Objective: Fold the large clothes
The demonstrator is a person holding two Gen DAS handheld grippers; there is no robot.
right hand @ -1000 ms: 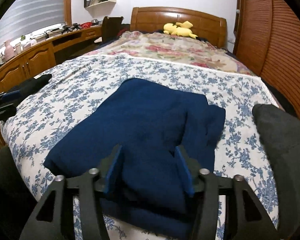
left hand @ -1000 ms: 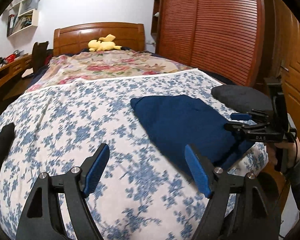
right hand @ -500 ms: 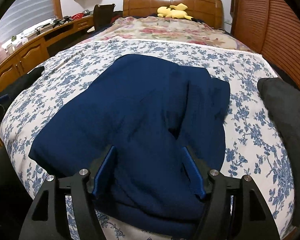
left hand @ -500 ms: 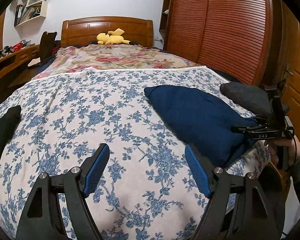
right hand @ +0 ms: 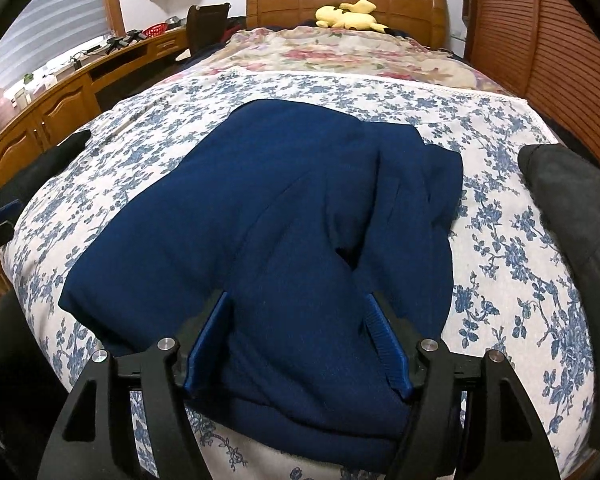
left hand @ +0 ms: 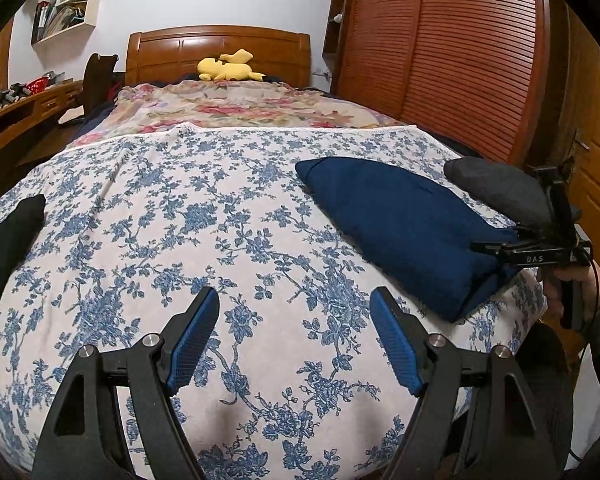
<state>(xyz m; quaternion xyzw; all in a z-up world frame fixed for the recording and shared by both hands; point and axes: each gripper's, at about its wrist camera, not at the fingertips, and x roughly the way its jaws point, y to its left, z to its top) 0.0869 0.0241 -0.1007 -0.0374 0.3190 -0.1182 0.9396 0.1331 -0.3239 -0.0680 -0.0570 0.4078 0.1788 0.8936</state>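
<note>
Navy garment folded on floral sheet; right gripper spread astride its near edge, left gripper spread, empty. Probably finishing; next, smoothing needed.

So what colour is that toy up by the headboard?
Yellow. The plush toy shows best in the right wrist view, lying against the wooden headboard.
</note>
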